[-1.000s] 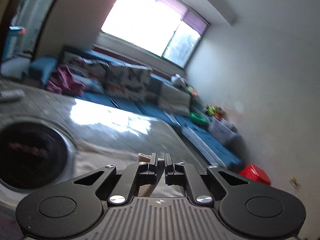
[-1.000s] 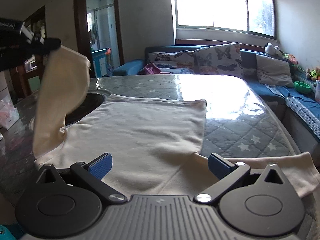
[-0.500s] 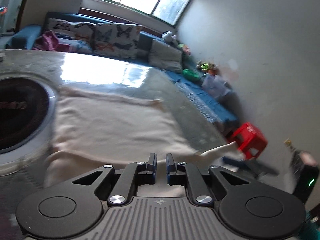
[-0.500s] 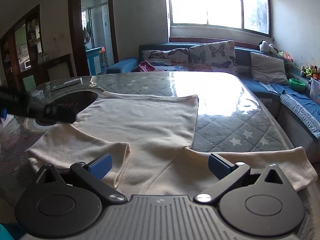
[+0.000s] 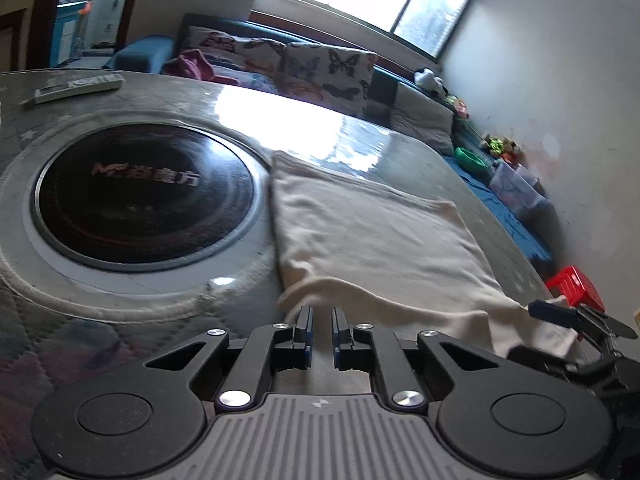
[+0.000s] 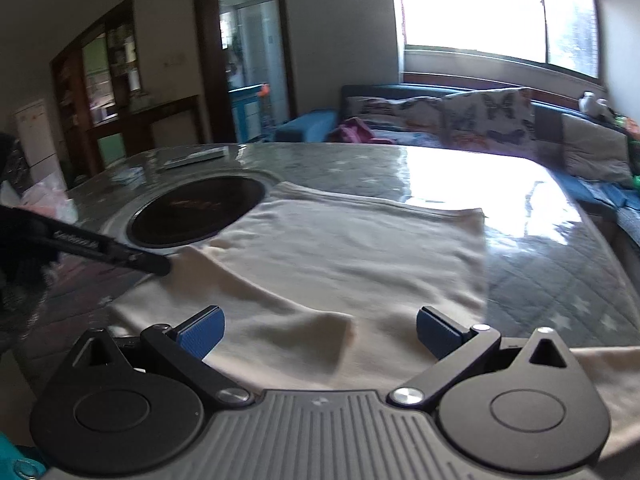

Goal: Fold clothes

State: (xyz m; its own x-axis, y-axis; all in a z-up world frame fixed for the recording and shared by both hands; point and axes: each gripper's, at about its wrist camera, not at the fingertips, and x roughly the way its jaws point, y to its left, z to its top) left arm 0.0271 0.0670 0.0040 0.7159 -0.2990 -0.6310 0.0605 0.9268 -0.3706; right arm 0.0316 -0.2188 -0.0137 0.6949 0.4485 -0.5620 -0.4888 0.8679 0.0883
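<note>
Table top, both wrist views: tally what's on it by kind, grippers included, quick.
Cream garment: 1
Round black cooktop set into the table: 1
Remote control: 1
Grippers over the garment: 2 (left gripper, nearly shut on nothing; right gripper, open)
Total: 5
</note>
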